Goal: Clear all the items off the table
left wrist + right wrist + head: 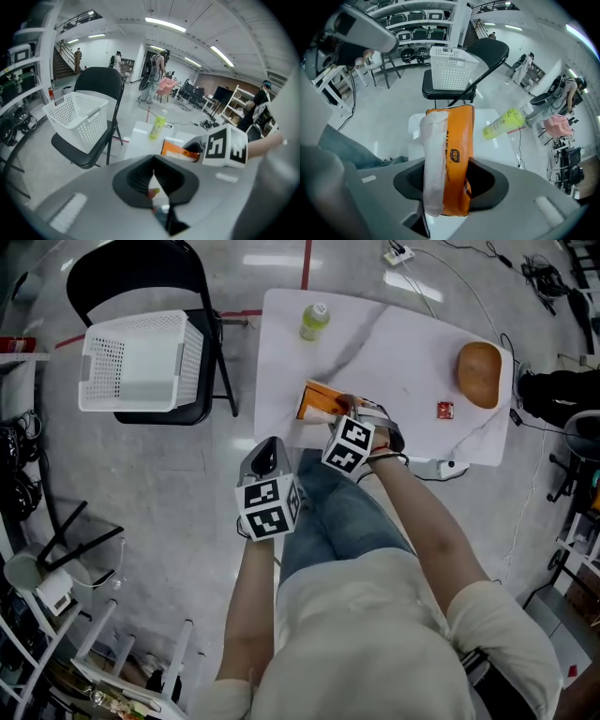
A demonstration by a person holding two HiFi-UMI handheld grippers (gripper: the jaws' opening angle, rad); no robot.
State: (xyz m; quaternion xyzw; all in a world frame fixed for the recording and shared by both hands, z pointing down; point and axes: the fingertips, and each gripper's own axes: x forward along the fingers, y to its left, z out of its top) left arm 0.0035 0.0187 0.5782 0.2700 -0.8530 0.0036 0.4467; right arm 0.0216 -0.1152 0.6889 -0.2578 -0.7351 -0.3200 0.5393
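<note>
Head view: the right hand-held gripper [342,412] holds the orange packet [317,399] over the near edge of the surface [403,362]; the left hand-held gripper [267,454] hangs nearer, off it. Left gripper view: jaws together, empty. Right gripper view: jaws clamped on the packet.

Jaws grip orange packet [451,154]; green bottle [314,322], bowl [479,374], red sachet [444,410] on table [394,357].

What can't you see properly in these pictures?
- Orange packet: in the head view, the right gripper holding it covers its near end.
- Writing on the packet: in the right gripper view it is too small and curves out of sight.
- Small red thing on the table: in the head view it is too small to tell what it is.
- Bottle: its label is too small to read in any view.
</note>
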